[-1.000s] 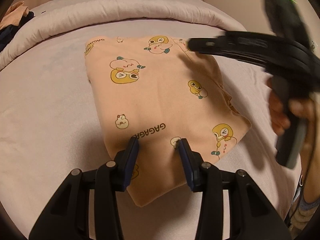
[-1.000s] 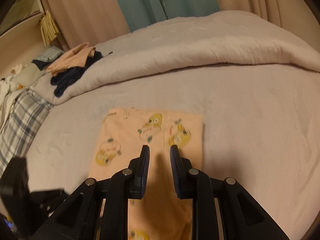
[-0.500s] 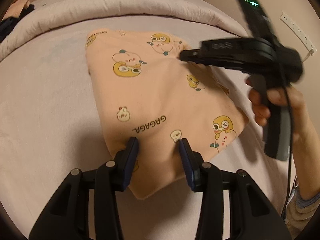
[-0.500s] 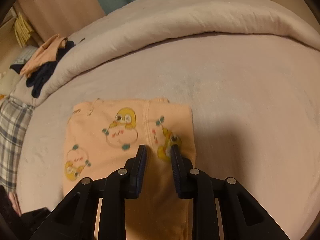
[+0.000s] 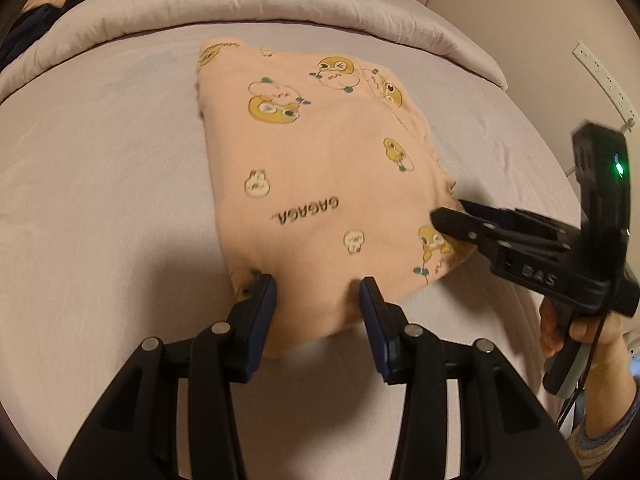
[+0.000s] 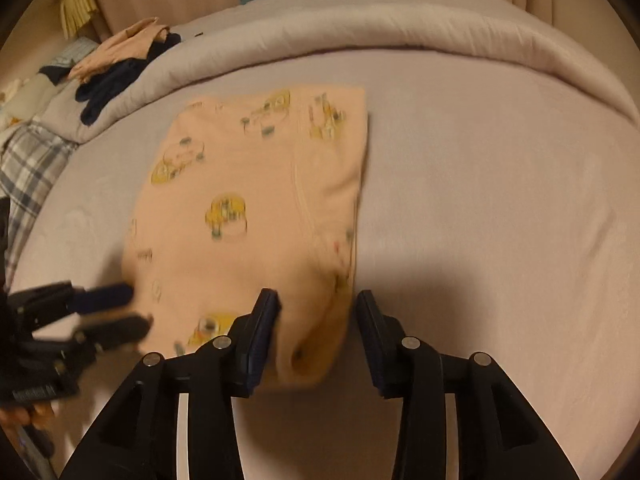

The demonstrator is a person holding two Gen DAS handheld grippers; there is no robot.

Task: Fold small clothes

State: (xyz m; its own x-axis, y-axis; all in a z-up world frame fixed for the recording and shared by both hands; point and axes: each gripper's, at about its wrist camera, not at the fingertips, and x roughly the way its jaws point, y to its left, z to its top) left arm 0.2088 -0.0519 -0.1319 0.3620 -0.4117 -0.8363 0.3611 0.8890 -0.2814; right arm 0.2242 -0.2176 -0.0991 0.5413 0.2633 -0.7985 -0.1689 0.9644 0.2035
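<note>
A folded peach garment (image 5: pixel 320 184) with yellow duck prints and "GAGAGA" lettering lies flat on the pale bed sheet (image 5: pixel 100 200); it also shows in the right wrist view (image 6: pixel 256 208). My left gripper (image 5: pixel 318 298) is open, its jaws straddling the garment's near edge. My right gripper (image 6: pixel 316 314) is open at the garment's near right corner, the cloth lying between its jaws. In the left wrist view the right gripper (image 5: pixel 460 218) reaches in from the right to that corner. In the right wrist view the left gripper (image 6: pixel 116 308) sits at the garment's left edge.
A rolled pale duvet (image 5: pixel 240 8) runs along the far side of the bed. A pile of dark and peach clothes (image 6: pixel 120 60) and a plaid cloth (image 6: pixel 28 168) lie at the far left. A wall with a power strip (image 5: pixel 604 80) is at the right.
My right gripper has pulled back from the garment's far end to its near right corner and opened wider. My left gripper stays open at the near edge.
</note>
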